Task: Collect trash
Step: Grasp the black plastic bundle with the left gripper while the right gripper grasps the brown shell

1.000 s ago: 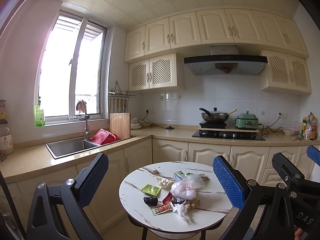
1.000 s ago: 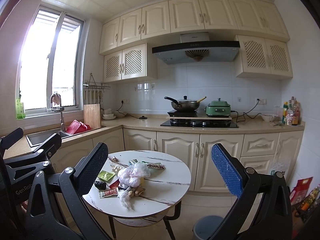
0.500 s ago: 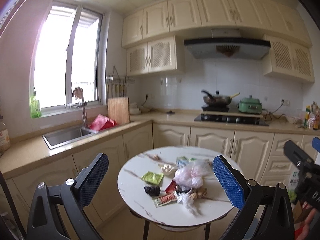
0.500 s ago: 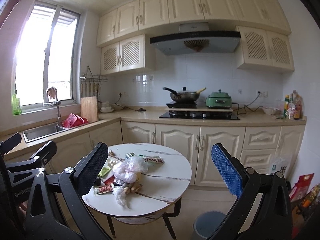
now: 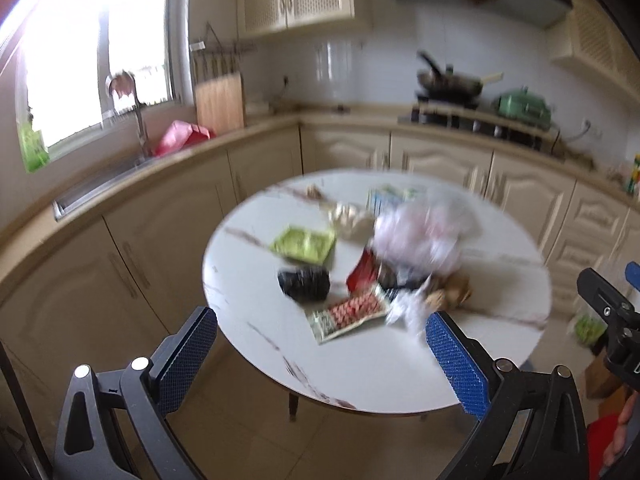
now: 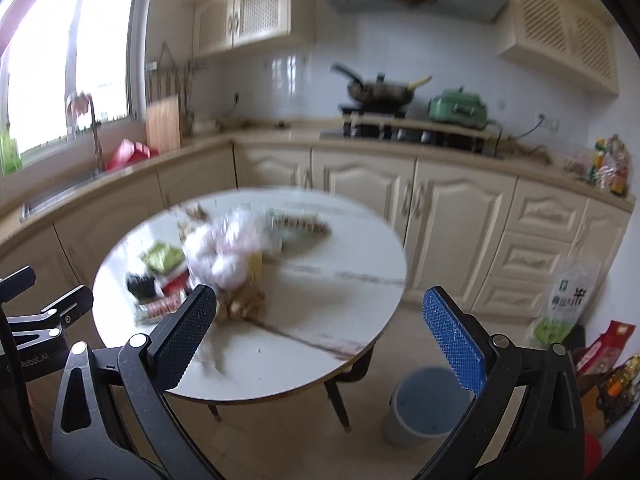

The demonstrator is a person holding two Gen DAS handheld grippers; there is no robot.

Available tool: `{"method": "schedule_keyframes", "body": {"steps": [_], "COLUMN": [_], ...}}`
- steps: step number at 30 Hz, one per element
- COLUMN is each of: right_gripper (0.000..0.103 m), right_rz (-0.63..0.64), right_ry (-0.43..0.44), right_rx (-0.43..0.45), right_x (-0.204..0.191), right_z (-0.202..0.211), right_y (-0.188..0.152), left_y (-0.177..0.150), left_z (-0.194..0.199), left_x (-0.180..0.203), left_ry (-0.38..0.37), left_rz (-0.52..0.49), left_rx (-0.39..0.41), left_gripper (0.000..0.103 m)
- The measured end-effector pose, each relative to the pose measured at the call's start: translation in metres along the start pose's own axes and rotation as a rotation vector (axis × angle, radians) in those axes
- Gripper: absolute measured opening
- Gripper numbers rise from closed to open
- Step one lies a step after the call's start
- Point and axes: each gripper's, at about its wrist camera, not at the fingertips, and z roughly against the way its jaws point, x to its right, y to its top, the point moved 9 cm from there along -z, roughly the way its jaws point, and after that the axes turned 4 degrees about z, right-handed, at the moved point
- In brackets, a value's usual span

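Both tongs, left tongs (image 5: 320, 344) and right tongs (image 6: 320, 320), gape empty short of the counter (image 6: 320, 300); litter (image 5: 352, 264) heaped there, bin (image 6: 428, 404) waiting at five o'clock.

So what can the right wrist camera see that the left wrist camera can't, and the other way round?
Only the right wrist view shows the grey bin on the floor beside the table, and the rice bag against the cabinets. Only the left wrist view shows a bit of the person's hand at its right edge. Both show the round table with its trash pile, including the green wrapper and black wad, each open gripper, and the stove.
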Motion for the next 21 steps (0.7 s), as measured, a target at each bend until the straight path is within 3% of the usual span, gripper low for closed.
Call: {"method": "schedule_keyframes", "body": {"steps": [4, 11, 21], "right_gripper": [0.103, 0.103, 0.103], "right_rz": [0.006, 0.023, 0.042], "right_ry": [0.031, 0.057, 0.115], "right_rx": [-0.074, -0.169, -0.239], "right_x": [-0.008, -0.017, -0.035], "right_z": [-0.044, -0.102, -0.141], "right_y": [-0.017, -0.027, -0.034], "left_y": [0.006, 0.031, 0.047], "left_z": [-0.049, -0.119, -0.189], "left_x": [-0.007, -0.038, -0.048], "left_ry": [0.01, 0.064, 0.082], "left_rz": [-0.002, 0.034, -0.01], "left_rx": [-0.075, -0.14, -0.195], "left_gripper": [0.103, 0.103, 0.102]}}
